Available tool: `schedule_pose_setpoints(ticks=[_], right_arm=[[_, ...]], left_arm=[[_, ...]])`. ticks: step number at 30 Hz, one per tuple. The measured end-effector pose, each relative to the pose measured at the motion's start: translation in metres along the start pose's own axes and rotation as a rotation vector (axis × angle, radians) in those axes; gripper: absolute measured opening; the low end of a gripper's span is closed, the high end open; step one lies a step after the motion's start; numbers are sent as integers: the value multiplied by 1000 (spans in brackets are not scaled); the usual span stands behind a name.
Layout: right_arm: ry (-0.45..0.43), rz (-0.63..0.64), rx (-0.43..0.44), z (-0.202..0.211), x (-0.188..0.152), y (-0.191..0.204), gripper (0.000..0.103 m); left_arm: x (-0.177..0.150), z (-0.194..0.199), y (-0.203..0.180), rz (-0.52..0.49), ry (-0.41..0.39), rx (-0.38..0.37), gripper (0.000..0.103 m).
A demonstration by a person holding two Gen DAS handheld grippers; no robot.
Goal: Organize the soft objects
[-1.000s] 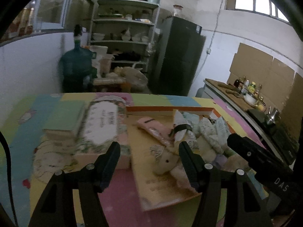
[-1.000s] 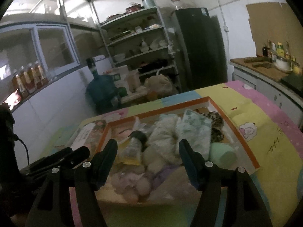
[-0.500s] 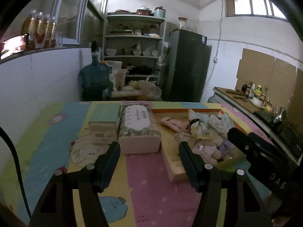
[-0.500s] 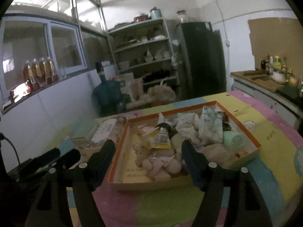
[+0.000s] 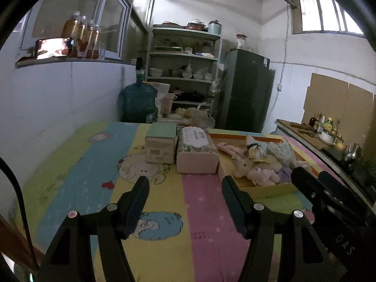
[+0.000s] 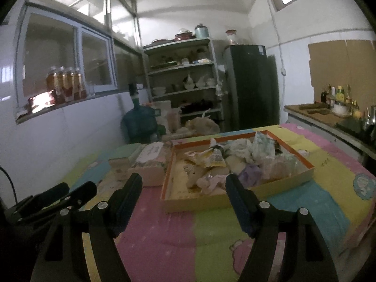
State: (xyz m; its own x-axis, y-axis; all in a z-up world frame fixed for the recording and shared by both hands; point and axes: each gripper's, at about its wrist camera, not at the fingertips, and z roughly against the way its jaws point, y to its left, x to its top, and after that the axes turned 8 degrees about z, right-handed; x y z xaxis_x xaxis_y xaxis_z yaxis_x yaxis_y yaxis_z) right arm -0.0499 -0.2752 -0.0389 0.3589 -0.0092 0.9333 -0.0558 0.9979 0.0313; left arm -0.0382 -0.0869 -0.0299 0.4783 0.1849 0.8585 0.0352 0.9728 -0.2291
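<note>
I have both grippers — left gripper, right gripper — spread wide and empty, short of the orange-rimmed tray where the plush toys lie heaped — light, squashy, best pinched mid-body.

Beyond the table's pastel cartoon-printed mat we see a large blue plastic water jug on the floor beside a white metal shelf rack stacked with bowls and pots. A tall dark green refrigerator stands just right of the rack. Amber glass jars line the window ledge at left, and brown cardboard sheets cover the right wall.
</note>
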Motion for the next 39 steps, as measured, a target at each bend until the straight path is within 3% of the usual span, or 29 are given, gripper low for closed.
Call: schedule_pose_setpoints(ticks=[9, 23, 39], right_arm=[[-15, 9, -69, 31, -8, 11, 75], [-66, 17, -98, 76, -13, 21, 75], [-75, 25, -82, 83, -11, 27, 75]], left_arm=[[-11, 29, 1, -23, -40, 54, 64], [-22, 64, 2, -36, -58, 49, 64], [-22, 77, 4, -34, -89, 45, 64]])
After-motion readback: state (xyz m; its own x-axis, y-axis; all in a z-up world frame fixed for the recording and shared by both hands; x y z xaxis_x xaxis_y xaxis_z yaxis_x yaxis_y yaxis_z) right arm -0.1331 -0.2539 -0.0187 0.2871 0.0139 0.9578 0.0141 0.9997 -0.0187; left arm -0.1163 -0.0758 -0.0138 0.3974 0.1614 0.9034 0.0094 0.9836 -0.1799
